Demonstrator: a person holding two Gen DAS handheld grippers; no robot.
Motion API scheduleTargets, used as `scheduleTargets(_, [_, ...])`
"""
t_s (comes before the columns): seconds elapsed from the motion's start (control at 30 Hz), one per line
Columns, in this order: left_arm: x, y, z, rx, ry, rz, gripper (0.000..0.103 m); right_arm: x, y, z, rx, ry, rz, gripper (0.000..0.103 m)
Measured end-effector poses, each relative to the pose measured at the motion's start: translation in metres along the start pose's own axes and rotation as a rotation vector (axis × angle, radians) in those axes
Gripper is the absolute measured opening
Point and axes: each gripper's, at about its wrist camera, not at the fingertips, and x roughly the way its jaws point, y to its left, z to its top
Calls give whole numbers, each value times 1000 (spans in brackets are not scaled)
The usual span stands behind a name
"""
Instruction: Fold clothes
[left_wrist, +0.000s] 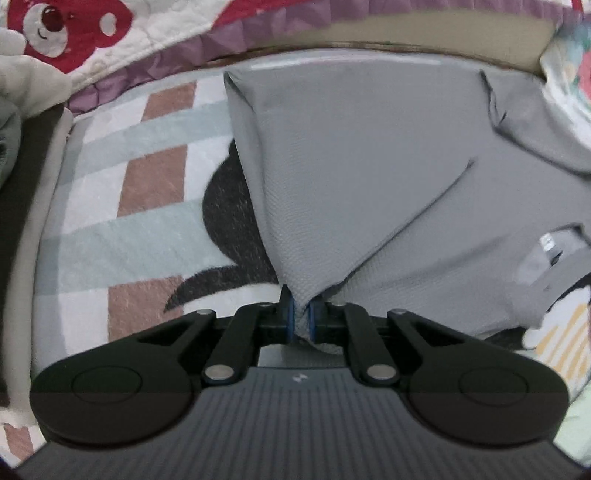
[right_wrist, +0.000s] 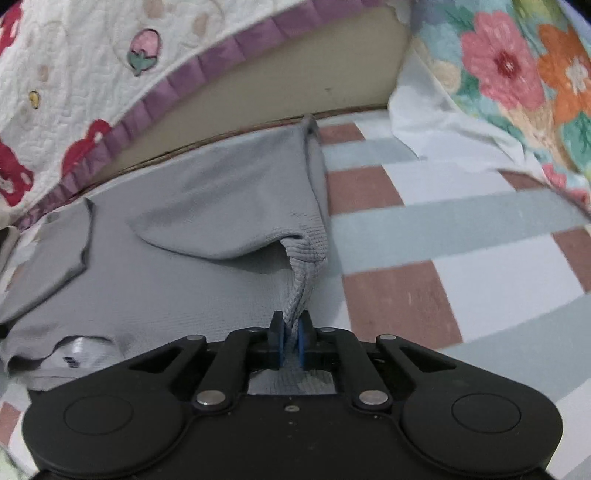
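A grey shirt (left_wrist: 369, 166) lies spread on a checked blanket (left_wrist: 129, 206). My left gripper (left_wrist: 302, 314) is shut on a pinched fold of the shirt's left side, and the cloth rises taut from its blue pads. My right gripper (right_wrist: 291, 343) is shut on a bunched edge of the same grey shirt (right_wrist: 229, 199) at its right side, lifting a flap off the layer beneath. A white neck label (right_wrist: 75, 350) shows at lower left of the right wrist view, and also at the right of the left wrist view (left_wrist: 550, 245).
The blanket (right_wrist: 443, 229) has brown, white and pale green squares and a black cartoon print (left_wrist: 229, 206). A quilt with red bears and a purple border (left_wrist: 74, 33) hangs behind. A flowered cloth (right_wrist: 517, 74) lies at the far right. A beige mattress edge (right_wrist: 295, 88) runs along the back.
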Motion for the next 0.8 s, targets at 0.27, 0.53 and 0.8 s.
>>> scheduleTargets(0.27, [-13, 6, 2, -29, -21, 61, 24, -17, -14, -5, 13, -12, -36, 32])
scheduleTargets(0.53, [-71, -15, 7, 25, -284, -23, 42, -41, -22, -14, 44, -22, -30, 36])
scheduleTargets(0.8, [-51, -101, 35, 177, -229, -224, 53, -14, -13, 4, 90, -59, -8, 37])
